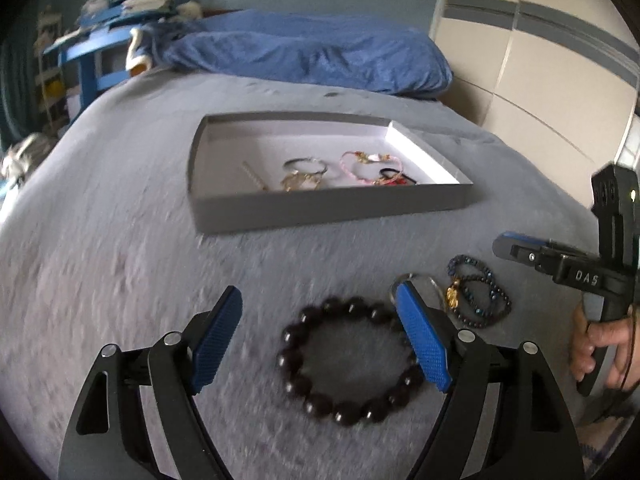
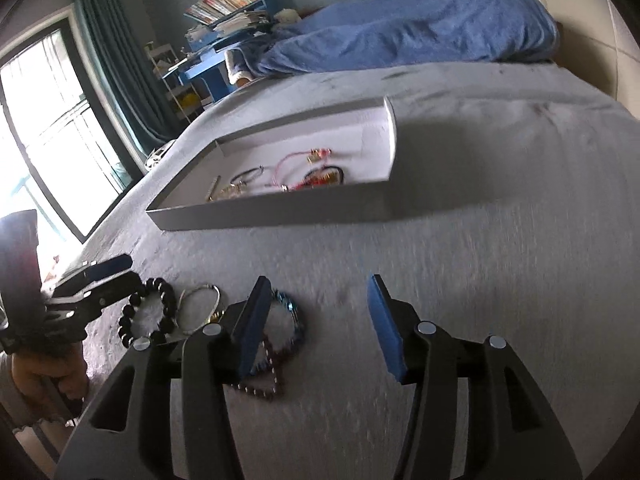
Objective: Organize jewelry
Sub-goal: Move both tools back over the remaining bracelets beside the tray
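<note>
In the left wrist view the left gripper [image 1: 320,324] points down over the grey bedspread [image 1: 120,264], its two blue pads spread wide with nothing clamped; the dark bead bracelet [image 1: 352,360] lies flat between them, the right pad overlapping its right edge, though touch cannot be judged. Just right of that pad lie a thin silver bangle [image 1: 416,280], mostly hidden behind the pad, and a coiled strand of small dark blue beads [image 1: 480,296] with a gold charm. At the far right edge a hand [image 1: 600,344] grips the handle of the right gripper [image 1: 516,248], seen side-on with its jaws hard to read. Farther off sits one shallow grey tray [image 1: 320,208] holding about four or five pieces, blurred: a silver ring-shaped bangle, gold chain, a pink cord bracelet, a red and black one, a pale stick. In the right wrist view the right gripper's pads stand apart over bare bedspread, holding nothing; its left pad covers part of the blue bead strand, which loops on into dark red beads below. Left of it lie the silver bangle and dark bead bracelet, beside the left gripper's tips. Its hand at the lower left is dim and cut off by the frame.
</note>
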A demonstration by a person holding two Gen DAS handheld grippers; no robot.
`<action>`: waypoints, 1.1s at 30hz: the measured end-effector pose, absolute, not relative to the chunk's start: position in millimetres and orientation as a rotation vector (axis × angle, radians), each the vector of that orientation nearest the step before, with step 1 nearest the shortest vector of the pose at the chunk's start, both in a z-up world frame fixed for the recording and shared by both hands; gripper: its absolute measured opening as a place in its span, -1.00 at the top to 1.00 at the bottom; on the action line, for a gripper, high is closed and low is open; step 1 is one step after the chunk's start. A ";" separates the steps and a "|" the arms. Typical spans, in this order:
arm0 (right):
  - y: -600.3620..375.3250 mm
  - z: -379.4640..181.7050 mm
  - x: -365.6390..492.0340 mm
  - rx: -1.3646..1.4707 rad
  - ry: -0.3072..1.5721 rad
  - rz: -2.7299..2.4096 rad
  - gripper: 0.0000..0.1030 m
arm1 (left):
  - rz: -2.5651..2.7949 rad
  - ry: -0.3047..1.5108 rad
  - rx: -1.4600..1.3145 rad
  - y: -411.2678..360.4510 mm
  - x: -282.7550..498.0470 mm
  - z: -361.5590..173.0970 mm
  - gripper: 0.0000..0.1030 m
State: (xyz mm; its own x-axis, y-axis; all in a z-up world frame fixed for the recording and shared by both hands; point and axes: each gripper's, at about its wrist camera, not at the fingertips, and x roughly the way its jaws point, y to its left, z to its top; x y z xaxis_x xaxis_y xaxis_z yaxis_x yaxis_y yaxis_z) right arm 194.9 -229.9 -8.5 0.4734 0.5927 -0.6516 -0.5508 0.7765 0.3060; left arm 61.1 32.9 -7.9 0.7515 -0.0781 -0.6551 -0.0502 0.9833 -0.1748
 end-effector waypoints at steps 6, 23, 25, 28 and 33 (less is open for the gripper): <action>-227.1 -12.4 191.0 0.028 0.814 0.687 -0.17 | 0.002 0.697 -0.223 38.6 52.8 -8.4 -0.55; -236.2 -13.0 192.6 0.064 0.803 0.675 -0.28 | -0.014 0.669 -0.165 25.9 48.8 -1.9 -0.55; -235.3 -13.4 193.0 0.057 0.808 0.674 -0.28 | -0.024 0.671 -0.159 23.6 50.1 -2.0 -0.55; -234.1 -13.4 192.7 0.047 0.812 0.672 -0.28 | -0.038 0.700 -0.153 21.6 54.7 -5.1 -0.55; -234.4 -13.5 192.5 0.051 0.819 0.671 -0.28 | -0.051 0.751 -0.125 15.3 61.9 -11.5 -0.55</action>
State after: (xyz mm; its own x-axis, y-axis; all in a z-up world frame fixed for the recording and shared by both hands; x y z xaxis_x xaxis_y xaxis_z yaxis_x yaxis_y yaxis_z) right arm 192.5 -234.4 -13.5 0.4900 0.5709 -0.6587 -0.5327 0.7943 0.2921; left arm 61.9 15.3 -11.5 0.7299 -0.0913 -0.6774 0.0016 0.9913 -0.1318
